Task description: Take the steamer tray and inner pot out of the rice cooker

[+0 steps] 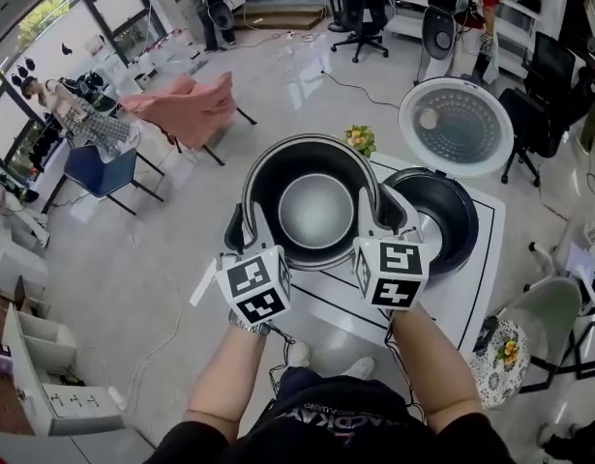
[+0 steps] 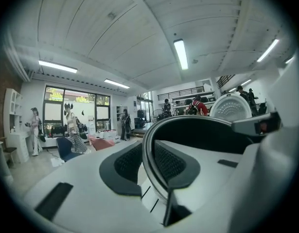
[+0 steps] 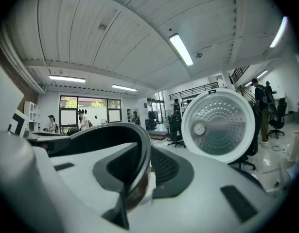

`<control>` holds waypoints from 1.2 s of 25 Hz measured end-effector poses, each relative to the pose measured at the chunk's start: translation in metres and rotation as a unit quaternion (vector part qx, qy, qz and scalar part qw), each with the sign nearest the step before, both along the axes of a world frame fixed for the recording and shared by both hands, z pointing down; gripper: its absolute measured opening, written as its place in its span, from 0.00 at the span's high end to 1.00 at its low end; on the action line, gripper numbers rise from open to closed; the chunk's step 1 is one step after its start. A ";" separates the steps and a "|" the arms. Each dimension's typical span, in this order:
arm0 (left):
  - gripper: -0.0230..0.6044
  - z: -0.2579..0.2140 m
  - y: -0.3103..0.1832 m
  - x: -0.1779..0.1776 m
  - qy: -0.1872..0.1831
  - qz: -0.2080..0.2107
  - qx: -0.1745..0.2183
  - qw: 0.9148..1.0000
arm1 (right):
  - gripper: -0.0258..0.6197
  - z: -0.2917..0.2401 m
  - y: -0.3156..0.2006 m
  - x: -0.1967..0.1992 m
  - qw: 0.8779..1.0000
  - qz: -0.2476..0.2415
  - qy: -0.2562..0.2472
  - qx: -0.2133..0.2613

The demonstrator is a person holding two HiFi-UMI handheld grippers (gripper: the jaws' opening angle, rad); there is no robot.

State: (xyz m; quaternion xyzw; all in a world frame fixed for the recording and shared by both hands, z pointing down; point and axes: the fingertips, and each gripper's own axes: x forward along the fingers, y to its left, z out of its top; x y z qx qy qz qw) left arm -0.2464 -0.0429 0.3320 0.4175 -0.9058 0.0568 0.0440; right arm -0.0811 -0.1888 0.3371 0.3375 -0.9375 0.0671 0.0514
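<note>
The dark, round, metal inner pot [image 1: 316,211] hung in the air over the left edge of the white table [image 1: 471,298], just beside the open black rice cooker [image 1: 442,222]; the left gripper [image 1: 241,230] and right gripper [image 1: 379,216] each pinched its thin rim from opposite sides; both hands should travel level and together, lest it tip; its inside looked dark-walled, with a pale grey, shiny base.

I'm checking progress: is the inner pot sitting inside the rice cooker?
No, the inner pot hangs by its rim between the left gripper and the right gripper, beside the open rice cooker, not in it.
</note>
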 end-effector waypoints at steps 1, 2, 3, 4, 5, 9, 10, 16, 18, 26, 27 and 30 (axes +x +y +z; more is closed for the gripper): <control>0.83 0.003 0.007 -0.008 0.002 -0.004 -0.003 1.000 | 0.82 0.005 0.005 -0.009 1.000 -0.004 0.003 -0.006; 0.83 0.007 0.013 -0.015 0.004 -0.006 -0.005 1.000 | 0.82 0.009 0.010 -0.018 1.000 -0.008 0.006 -0.011; 0.83 0.011 0.018 -0.023 0.007 -0.008 -0.008 1.000 | 0.82 0.014 0.015 -0.026 1.000 -0.010 0.008 -0.016; 0.83 0.015 0.023 -0.031 0.010 -0.009 -0.011 1.000 | 0.82 0.019 0.018 -0.035 1.000 -0.011 0.012 -0.022; 0.83 0.021 0.026 -0.039 0.013 -0.009 -0.016 1.000 | 0.82 0.025 0.021 -0.043 0.999 -0.012 0.015 -0.027; 0.83 0.052 0.033 -0.067 0.025 -0.004 -0.042 0.999 | 0.82 0.056 0.029 -0.068 0.998 -0.004 0.033 -0.052; 0.83 0.061 0.033 -0.072 0.029 -0.001 -0.050 0.998 | 0.82 0.064 0.031 -0.073 0.998 0.000 0.038 -0.057; 0.83 0.112 0.033 -0.098 0.063 0.023 -0.086 0.994 | 0.83 0.104 0.039 -0.091 0.994 0.025 0.060 -0.084; 0.83 0.129 0.028 -0.101 0.075 0.033 -0.097 0.992 | 0.83 0.117 0.038 -0.091 0.993 0.035 0.065 -0.095; 0.83 0.186 0.009 -0.100 0.110 0.075 -0.136 0.982 | 0.84 0.167 0.031 -0.082 0.984 0.078 0.091 -0.133; 0.83 0.192 0.007 -0.099 0.114 0.079 -0.140 0.981 | 0.84 0.172 0.031 -0.080 0.983 0.081 0.093 -0.136; 0.83 0.210 0.004 -0.099 0.118 0.091 -0.147 0.978 | 0.84 0.185 0.031 -0.077 0.980 0.092 0.100 -0.145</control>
